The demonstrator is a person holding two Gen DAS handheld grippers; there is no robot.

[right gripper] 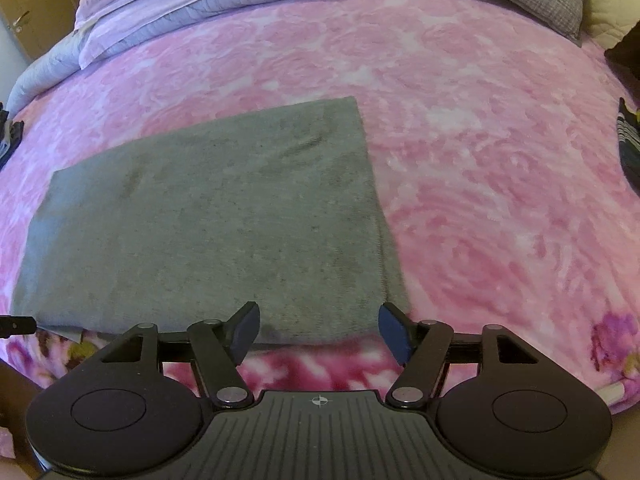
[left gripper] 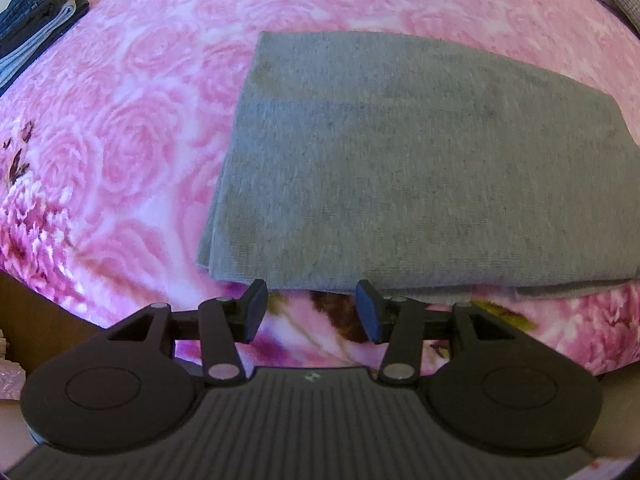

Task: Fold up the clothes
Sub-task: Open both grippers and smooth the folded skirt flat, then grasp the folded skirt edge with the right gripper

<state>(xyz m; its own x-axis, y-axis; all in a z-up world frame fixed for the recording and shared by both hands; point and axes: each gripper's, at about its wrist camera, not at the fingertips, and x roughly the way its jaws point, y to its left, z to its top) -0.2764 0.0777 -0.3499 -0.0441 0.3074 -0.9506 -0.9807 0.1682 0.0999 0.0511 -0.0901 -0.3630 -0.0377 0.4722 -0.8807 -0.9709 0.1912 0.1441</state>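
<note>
Grey cloth folded flat near the bed's front edge, both grippers empty.

The grey folded cloth [left gripper: 400, 160] lies on the pink rose blanket [left gripper: 140, 120], long side running along that edge, so both can reach it. The left gripper [left gripper: 314, 312] and right gripper [right gripper: 320, 330] stand wide, holding nothing, just beside its near edge.

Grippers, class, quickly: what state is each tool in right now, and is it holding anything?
Left tool: open, holding nothing; the grey folded garment lies just beyond its tips.
Right tool: open, holding nothing, at the same garment's near edge.
</note>
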